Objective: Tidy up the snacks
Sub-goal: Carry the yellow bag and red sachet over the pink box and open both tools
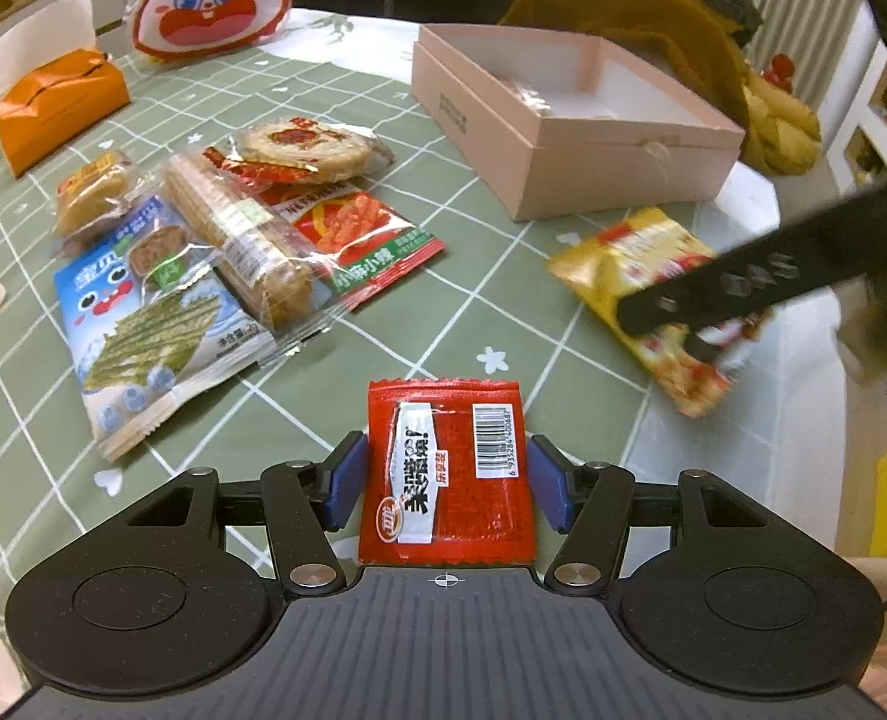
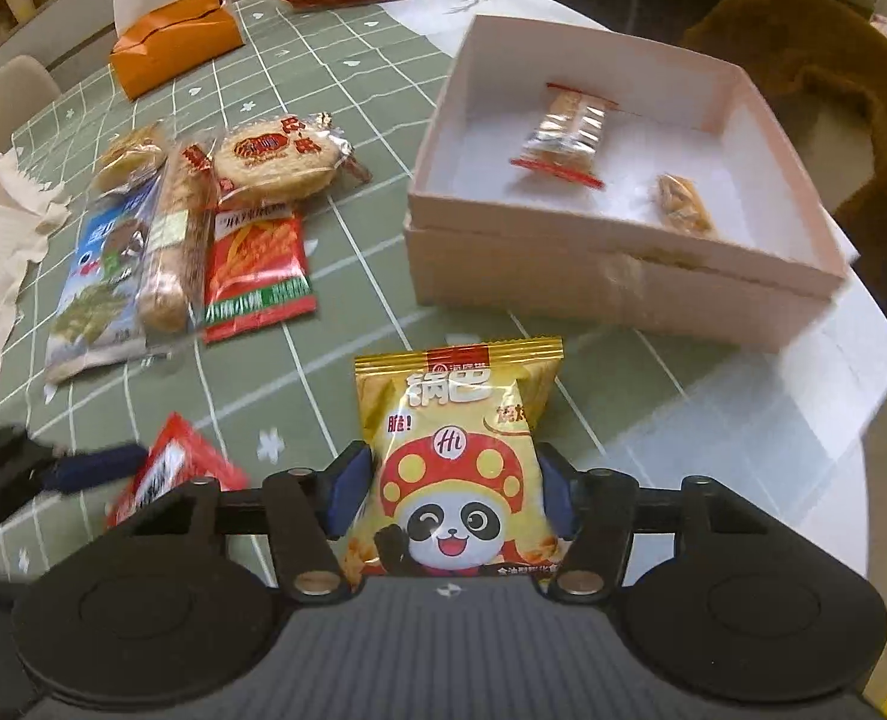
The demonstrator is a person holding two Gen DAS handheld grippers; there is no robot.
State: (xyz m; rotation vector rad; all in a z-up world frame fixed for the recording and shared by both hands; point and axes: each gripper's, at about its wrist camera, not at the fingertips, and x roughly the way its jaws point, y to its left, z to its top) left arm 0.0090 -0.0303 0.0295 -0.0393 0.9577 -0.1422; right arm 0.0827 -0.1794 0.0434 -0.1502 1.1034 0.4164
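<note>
- since both packets are already pinched, carry your right gripper (image 2: pixel 452 495) forward over the near wall of the pink box (image 2: pixel 623 294) before letting go, so the yellow panda packet (image 2: pixel 458 456) lands beside the two snacks already inside.
- keep the puffy bag level; it looks slippery and could twist between the blue pads (image 2: pixel 347 495).
- your left gripper (image 1: pixel 446 483) is closed on the red packet (image 1: pixel 446 474), held low over the green checked cloth (image 1: pixel 485 306), pointing between the snack pile (image 1: pixel 245 240) and the box.
- bring it in second, to avoid crowding.
</note>
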